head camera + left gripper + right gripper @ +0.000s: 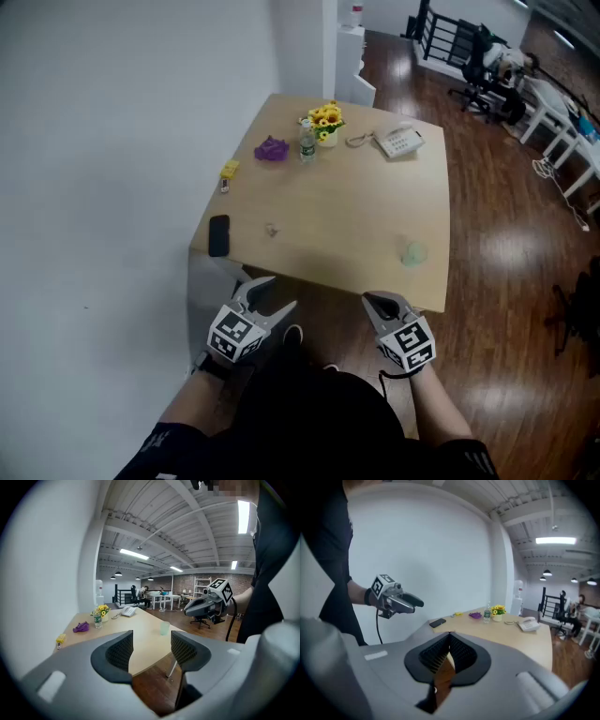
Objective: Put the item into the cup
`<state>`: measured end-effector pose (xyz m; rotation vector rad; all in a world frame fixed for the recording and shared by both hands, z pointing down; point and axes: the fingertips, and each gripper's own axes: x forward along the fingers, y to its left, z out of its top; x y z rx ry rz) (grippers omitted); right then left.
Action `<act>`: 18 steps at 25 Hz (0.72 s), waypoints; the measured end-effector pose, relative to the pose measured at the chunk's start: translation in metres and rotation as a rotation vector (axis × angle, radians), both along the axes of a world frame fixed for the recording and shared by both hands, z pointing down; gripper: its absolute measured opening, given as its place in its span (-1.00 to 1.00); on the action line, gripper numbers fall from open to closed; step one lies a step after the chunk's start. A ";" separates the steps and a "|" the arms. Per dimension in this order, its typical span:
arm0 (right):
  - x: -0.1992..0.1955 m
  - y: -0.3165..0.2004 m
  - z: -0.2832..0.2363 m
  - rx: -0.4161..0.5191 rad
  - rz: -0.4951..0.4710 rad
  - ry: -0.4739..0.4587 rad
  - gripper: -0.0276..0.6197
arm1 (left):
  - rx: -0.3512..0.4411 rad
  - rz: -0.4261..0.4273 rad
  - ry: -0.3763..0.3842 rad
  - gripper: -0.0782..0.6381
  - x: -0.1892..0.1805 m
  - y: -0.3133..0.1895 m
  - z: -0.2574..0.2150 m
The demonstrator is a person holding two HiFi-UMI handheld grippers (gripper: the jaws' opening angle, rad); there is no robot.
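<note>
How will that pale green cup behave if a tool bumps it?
The cup looks translucent and thin-walled, so probably light and easy to tip. It stands near the table edge, so a push might slide it off.

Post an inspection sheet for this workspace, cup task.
Surface: wooden table, light top.
Job's things: translucent cup upright near the front right edge; small object front left, too small to identify.
Clutter: black phone, yellow item, purple item, bottle, flowers, desk telephone.
Grippers: left gripper open, empty; right gripper shut, empty; both short of the table.
Cables: cable hanging from the left gripper; cords on the floor at right.
Surroundings: white wall, wood floor, office chairs.
</note>
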<state>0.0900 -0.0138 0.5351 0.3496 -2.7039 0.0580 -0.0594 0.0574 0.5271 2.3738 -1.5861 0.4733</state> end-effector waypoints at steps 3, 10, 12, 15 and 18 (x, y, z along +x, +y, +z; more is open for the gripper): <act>-0.031 -0.017 0.002 0.073 -0.049 0.047 -0.89 | 0.016 -0.008 0.013 -0.09 -0.016 -0.019 0.000; -0.128 -0.060 0.021 0.051 -0.132 0.125 -0.74 | -0.010 -0.031 0.040 -0.09 -0.082 -0.059 0.019; -0.158 -0.074 0.031 0.046 -0.155 0.164 -0.69 | -0.020 -0.039 0.054 -0.09 -0.104 -0.072 0.023; -0.204 -0.094 0.053 0.025 -0.183 0.221 -0.64 | -0.029 -0.034 0.069 -0.09 -0.139 -0.090 0.037; -0.247 -0.107 0.082 -0.017 -0.207 0.278 -0.63 | -0.061 -0.020 0.075 -0.09 -0.164 -0.102 0.056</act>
